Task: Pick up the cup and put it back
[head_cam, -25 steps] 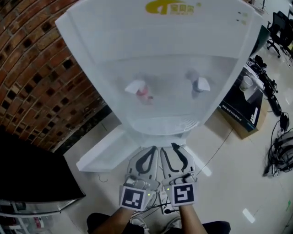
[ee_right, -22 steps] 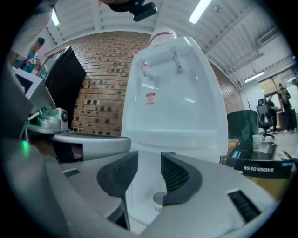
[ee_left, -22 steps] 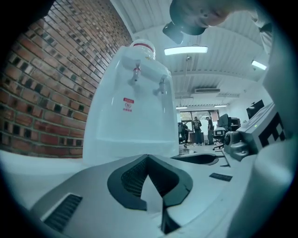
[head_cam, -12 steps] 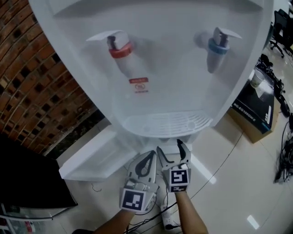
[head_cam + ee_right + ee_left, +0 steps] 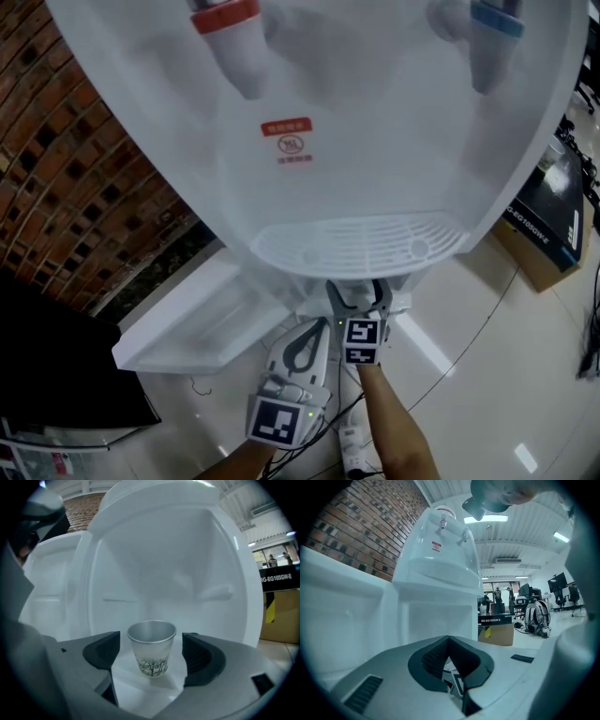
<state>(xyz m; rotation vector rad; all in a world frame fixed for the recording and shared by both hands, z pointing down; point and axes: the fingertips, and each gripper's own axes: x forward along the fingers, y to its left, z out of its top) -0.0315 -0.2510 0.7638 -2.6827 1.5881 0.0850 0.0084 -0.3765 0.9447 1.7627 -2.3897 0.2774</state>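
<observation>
A small metal cup (image 5: 151, 641) with a tree print stands upright on the white floor of the dispenser's lower compartment (image 5: 154, 573). My right gripper (image 5: 152, 652) is open around it. Its jaws have just been opening, and the dark pads (image 5: 199, 653) stand clear of the cup on both sides. In the head view the right gripper (image 5: 359, 292) reaches under the drip tray (image 5: 356, 246), and the cup is hidden there. My left gripper (image 5: 314, 326) hangs shut and empty just left of and behind it. Its tips (image 5: 449, 641) meet in the left gripper view.
The white water dispenser (image 5: 356, 112) fills the head view, with a red tap (image 5: 230, 33) and a blue tap (image 5: 492, 37). Its open door panel (image 5: 202, 314) lies to the left. Around it are a brick wall (image 5: 84, 169), a cardboard box (image 5: 553, 225) and floor cables (image 5: 352, 441).
Both grippers have sunk towards the dispenser's lower compartment. The right one has gone further in under the drip tray and its jaws have spread. The taps have risen in the head view.
</observation>
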